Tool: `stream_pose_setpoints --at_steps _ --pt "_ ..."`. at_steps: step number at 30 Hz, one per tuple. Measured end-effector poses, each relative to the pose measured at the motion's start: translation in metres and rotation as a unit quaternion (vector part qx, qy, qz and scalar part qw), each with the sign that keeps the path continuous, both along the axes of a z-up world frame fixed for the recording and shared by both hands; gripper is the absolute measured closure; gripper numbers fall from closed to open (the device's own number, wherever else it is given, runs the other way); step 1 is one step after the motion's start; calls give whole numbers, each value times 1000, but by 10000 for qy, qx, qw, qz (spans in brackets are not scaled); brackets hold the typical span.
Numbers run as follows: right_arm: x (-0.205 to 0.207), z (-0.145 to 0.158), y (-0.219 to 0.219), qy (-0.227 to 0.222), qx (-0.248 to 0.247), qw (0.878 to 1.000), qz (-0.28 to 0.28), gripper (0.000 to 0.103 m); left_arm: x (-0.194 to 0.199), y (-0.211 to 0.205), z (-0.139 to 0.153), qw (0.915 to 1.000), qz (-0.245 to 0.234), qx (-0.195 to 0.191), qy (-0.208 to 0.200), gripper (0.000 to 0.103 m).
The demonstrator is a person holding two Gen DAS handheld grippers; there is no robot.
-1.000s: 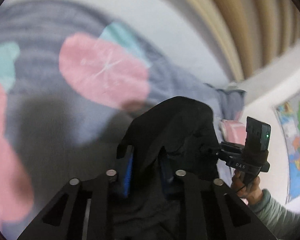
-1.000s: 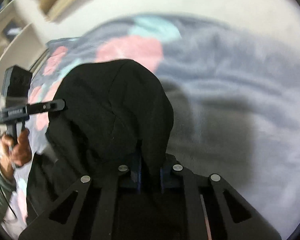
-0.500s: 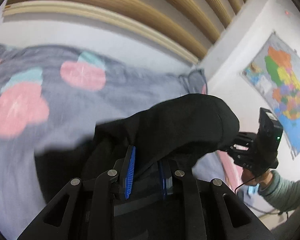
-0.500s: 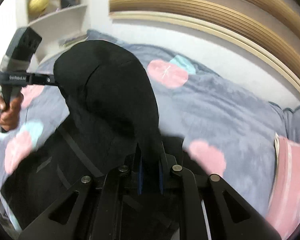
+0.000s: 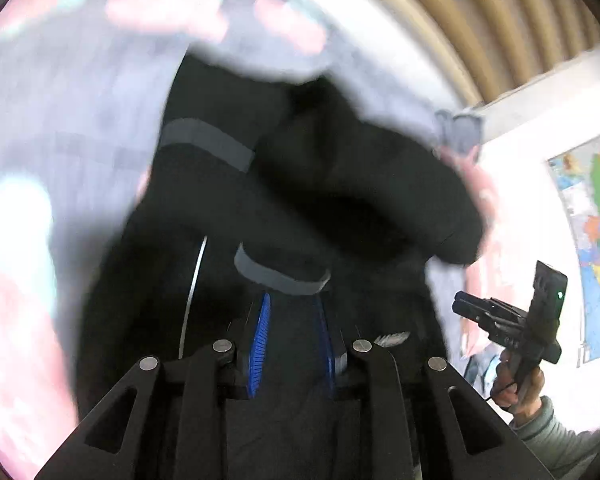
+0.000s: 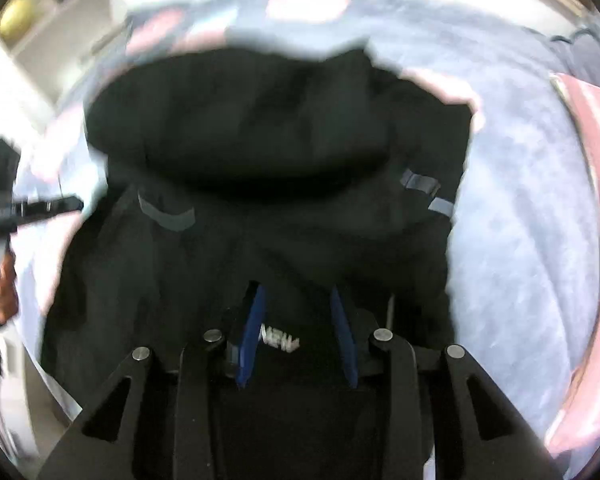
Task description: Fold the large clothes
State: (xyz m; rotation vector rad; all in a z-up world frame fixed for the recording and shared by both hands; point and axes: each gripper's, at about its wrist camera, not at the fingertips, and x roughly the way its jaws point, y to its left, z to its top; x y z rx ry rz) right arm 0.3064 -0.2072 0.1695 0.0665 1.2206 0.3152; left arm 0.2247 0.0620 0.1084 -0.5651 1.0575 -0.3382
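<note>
A large black garment (image 5: 300, 184) with grey stripes lies in a blurred heap on the bed; it also fills the right wrist view (image 6: 268, 152). My left gripper (image 5: 292, 320) has its blue-padded jaws apart, with black cloth lying loose between and under them. My right gripper (image 6: 296, 312) has its jaws apart too, over cloth with a white printed logo. The right gripper also shows at the right of the left wrist view (image 5: 460, 306), off the cloth. The left gripper shows at the left edge of the right wrist view (image 6: 76, 203).
The bed has a grey cover with pink and teal blotches (image 5: 80, 120). A pink pillow (image 6: 592, 200) lies at the right. A slatted wooden headboard (image 5: 480, 20), a wall map (image 5: 596, 216) and white shelves (image 6: 52, 28) surround the bed.
Both grippers have opened and let go of the garment they held up. The cloth has dropped onto the bed and spread out. The views are blurred by motion.
</note>
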Motion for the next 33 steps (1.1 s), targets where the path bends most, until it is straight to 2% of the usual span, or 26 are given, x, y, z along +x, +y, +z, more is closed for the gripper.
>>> stream_pose_setpoints --at_steps 1,3,4,5,7,8,10,12,15,16,17,19,20,23,27,29,30,31,32,33 --pt "12 19 -2 -222 134 9996 -138 53 7 -2 22 9997 -22 3 -247 79" --pt "42 47 3 -544 335 9974 -336 35 29 -11 59 9978 -101 -70 -651 66" --pt "60 58 9 -647 459 9958 -465 33 40 -18 72 9965 -145 -88 -819 52" --pt "77 61 15 -614 570 9950 -538 33 57 -27 87 9946 -162 -63 -1019 46" --pt "105 54 30 -500 676 9942 -673 33 83 -42 92 9931 -283 -81 -1139 46" --pt "116 43 38 -404 684 9945 -680 33 95 -49 86 9935 -347 -157 -1073 46" --pt "130 6 59 16 440 9973 -592 33 120 -61 55 9967 -476 -199 -634 46" --pt "128 -38 73 500 110 9973 -526 34 127 -71 13 9976 -680 -39 -122 51" --pt "110 -100 85 1075 -294 9928 -447 37 126 -77 -61 9919 -822 316 914 63" --pt "103 -119 86 1216 -299 9911 -460 37 124 -72 -81 9902 -725 125 1184 65" --pt "100 -124 86 1154 -312 9916 -491 37 119 -61 -95 9900 -496 -311 1282 68" --pt "92 -119 90 937 -394 9935 -517 37 113 -49 -97 9897 -295 -702 1212 69" --pt "91 -115 89 939 -363 9934 -541 37 109 -47 -92 9904 -298 -742 1130 70" --pt "82 -89 83 707 29 9960 -554 40 95 -52 -67 9945 -484 -492 789 70" --pt "55 -49 83 100 402 9981 -451 40 64 -61 -26 9943 -773 -717 129 70" --pt "48 -53 89 56 454 9982 -391 40 53 -67 -21 9932 -867 -774 -27 67" --pt "49 -64 96 168 352 9987 -317 41 52 -72 -27 9937 -890 -684 40 66" --pt "53 -81 102 362 99 9989 -275 42 56 -78 -41 9954 -836 -403 249 66" --pt "58 -97 104 526 -69 9982 -282 44 64 -81 -61 9955 -739 -24 590 66" --pt "61 -118 104 774 -180 9964 -289 44 68 -84 -77 9939 -694 153 839 66"
